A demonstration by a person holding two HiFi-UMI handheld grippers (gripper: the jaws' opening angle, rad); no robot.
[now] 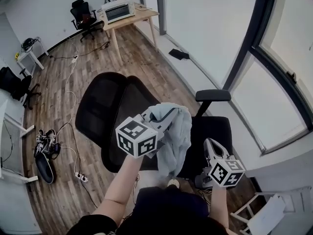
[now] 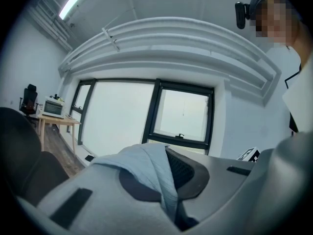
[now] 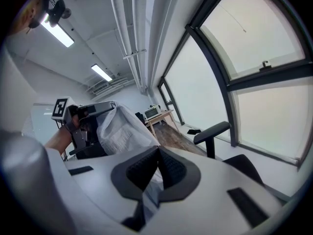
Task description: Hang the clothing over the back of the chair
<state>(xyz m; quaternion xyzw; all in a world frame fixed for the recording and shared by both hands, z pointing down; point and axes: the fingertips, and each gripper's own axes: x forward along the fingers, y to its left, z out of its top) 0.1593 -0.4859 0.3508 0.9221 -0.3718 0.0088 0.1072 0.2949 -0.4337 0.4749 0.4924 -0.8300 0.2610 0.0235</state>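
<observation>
We find the left gripper (image 2: 165,155) clamped fully on a fold of the light-blue clothing (image 1: 178,136). The right gripper (image 3: 157,153), at 4 o'clock of the left in the head view, is closed on another part. The clothing hangs in the air between them. The back of the chair (image 1: 105,106) stands at 10 o'clock, bare.
</observation>
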